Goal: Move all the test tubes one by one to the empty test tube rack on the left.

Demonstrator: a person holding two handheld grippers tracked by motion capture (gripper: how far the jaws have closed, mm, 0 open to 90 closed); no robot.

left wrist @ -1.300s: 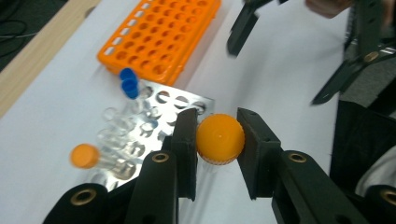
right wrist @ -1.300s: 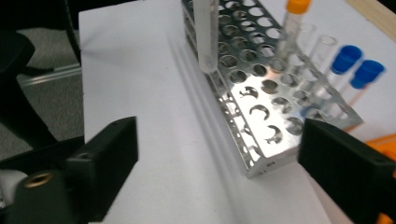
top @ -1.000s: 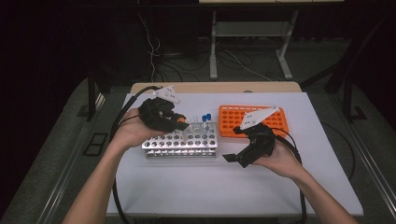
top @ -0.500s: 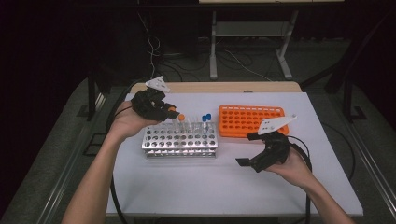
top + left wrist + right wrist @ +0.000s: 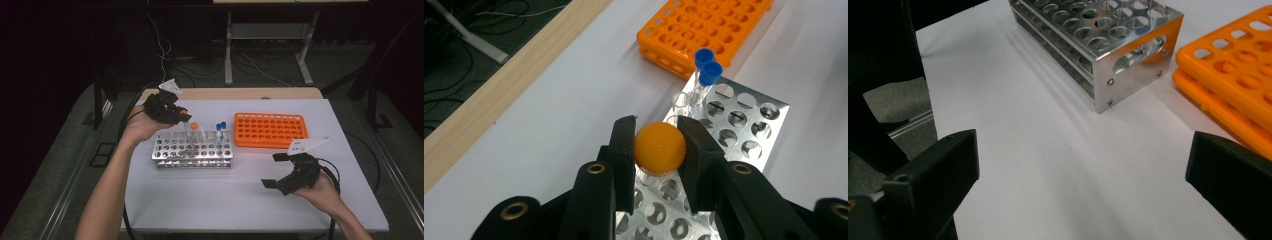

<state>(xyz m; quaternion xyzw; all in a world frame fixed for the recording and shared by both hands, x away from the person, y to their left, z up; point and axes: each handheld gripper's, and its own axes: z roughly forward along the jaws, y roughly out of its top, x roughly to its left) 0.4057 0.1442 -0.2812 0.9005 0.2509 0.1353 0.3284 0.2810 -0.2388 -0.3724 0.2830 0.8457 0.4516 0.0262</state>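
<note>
Your left gripper (image 5: 656, 150) is clamped on a clear test tube with a round orange cap (image 5: 659, 148): in the left gripper view the two black jaws press on either side of the cap, and the tube's clear body drops away below it, mostly hidden. The capped tube hangs over the near end of the shiny metal test-tube rack with round holes (image 5: 744, 130); whether its tip is already inside a hole cannot be told. In the high view your left gripper (image 5: 181, 116) sits above the rack's (image 5: 192, 150) far left corner, just beside a second orange-capped tube (image 5: 194, 127) standing in the rack's back row. Two clear tubes with blue caps (image 5: 706, 67) stand upright side by side in the back row as well, toward the end nearest the orange plastic rack with rows of round holes (image 5: 270, 129).

Your right gripper (image 5: 272, 171) has its jaws wide apart with nothing between them. It is low over the bare white table (image 5: 200, 200), in front of and to the right of the metal rack and well apart from it. In the right gripper view the two black jaws stand at the frame's left and right edges, with the metal rack's end plate (image 5: 1135, 65) ahead and the orange plastic rack (image 5: 1233, 65) just beside it.
</note>
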